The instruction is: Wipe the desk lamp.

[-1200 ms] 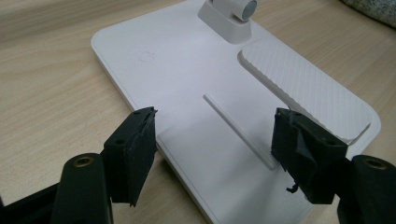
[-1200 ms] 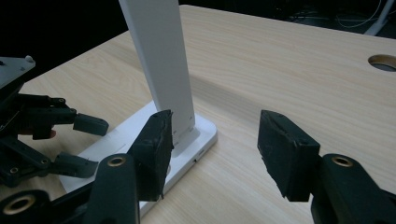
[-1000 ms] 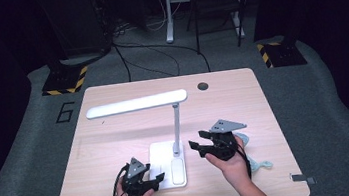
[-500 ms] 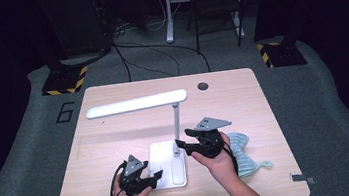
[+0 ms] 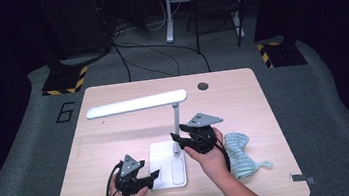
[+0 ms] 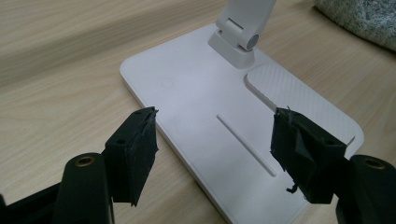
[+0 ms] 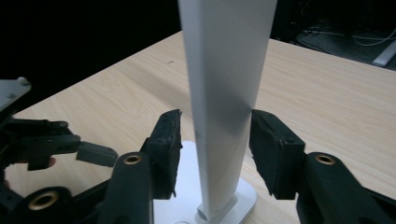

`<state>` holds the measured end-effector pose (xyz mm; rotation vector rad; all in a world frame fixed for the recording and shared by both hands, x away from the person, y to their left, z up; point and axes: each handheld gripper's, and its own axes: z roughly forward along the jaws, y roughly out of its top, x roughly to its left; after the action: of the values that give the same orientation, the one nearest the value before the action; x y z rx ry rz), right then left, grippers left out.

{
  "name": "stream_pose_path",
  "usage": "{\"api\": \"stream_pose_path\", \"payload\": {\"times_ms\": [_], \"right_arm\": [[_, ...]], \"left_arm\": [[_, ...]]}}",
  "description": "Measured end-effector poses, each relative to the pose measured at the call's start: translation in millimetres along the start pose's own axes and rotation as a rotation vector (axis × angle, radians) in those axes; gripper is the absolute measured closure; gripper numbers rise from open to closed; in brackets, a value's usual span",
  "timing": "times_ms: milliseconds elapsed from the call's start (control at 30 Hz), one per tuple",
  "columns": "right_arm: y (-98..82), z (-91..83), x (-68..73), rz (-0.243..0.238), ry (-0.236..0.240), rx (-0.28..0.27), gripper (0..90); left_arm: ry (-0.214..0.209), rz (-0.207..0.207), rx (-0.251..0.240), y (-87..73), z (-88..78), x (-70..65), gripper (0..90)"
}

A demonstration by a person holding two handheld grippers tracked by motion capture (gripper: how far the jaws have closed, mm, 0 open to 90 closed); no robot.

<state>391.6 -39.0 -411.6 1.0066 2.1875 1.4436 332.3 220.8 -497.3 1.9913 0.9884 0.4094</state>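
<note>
- Dark floor ringed the pale wooden table point(image 5: 243, 99), with cables and chair legs in the gloom at 12 o'clock beyond its far edge.
- On that table stood a white desk lamp point(image 5: 135, 104): its flat square base point(image 5: 161, 152) sat near my edge, close to 6 o'clock, its thin post point(image 5: 176, 123) rose upright from the base's far right corner, and its long head reached out level toward 9 o'clock.
- I held my right gripper point(image 5: 180, 141) at the lower part of the post, coming in from 3 o'clock.
- Its jaws had just been closing, and in the right gripper view point(image 7: 215, 154) the post point(image 7: 224, 93) stood between the two pads; a narrow gap was visible on each side, so they were not yet pressing on it.
- I kept my left gripper point(image 5: 153, 175) low at the near left part of the base, pointing toward 3 o'clock.
- In the left gripper view point(image 6: 215, 149) its jaws stood wide apart over the base point(image 6: 196, 98), one pad above the left edge and the other over the ribbed patch point(image 6: 299, 98), holding nothing.
- I could not tell whether those pads touched the base.
- A light blue knitted cloth point(image 5: 242, 154) lay bunched on the table just beside my right hand, at about 4 o'clock from the lamp.
</note>
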Motion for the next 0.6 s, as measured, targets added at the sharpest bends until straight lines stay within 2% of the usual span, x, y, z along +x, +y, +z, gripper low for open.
{"api": "stream_pose_path", "payload": {"times_ms": [100,200,267,300,333,433,467,500,600], "right_arm": [[2.4,0.7,-1.7,0.013,-0.014,-0.011,59.0],[4.1,2.0,-4.1,0.009,-0.008,-0.005,59.9],[4.9,2.6,-6.1,0.012,-0.006,-0.004,61.4],[5.2,3.0,-6.9,0.014,-0.005,-0.005,62.4],[5.5,3.6,-8.6,0.010,0.002,-0.006,63.2],[6.7,4.5,-12.0,0.039,0.024,0.007,65.9],[7.2,5.3,-13.9,0.041,0.031,0.007,67.1],[7.5,6.0,-14.5,0.057,0.037,0.007,68.3],[9.0,8.5,-18.1,0.053,0.066,0.008,72.3]], "left_arm": [[0.004,0.004,-0.003,-0.3,-0.4,1.8,31.3],[0.004,-0.002,-0.005,-1.1,0.3,2.7,31.3],[0.000,0.006,0.010,-1.0,-0.3,4.8,31.3],[0.008,0.000,0.001,-1.6,0.7,5.0,31.3],[0.006,-0.002,0.003,-1.7,0.9,5.6,31.3],[0.007,-0.002,0.004,-2.0,1.5,6.8,31.3],[-0.004,0.003,0.016,-1.6,1.1,7.6,31.3],[0.008,0.007,0.003,-2.2,2.4,7.0,31.3],[0.007,-0.006,-0.005,-2.4,3.4,6.0,31.3]]}}
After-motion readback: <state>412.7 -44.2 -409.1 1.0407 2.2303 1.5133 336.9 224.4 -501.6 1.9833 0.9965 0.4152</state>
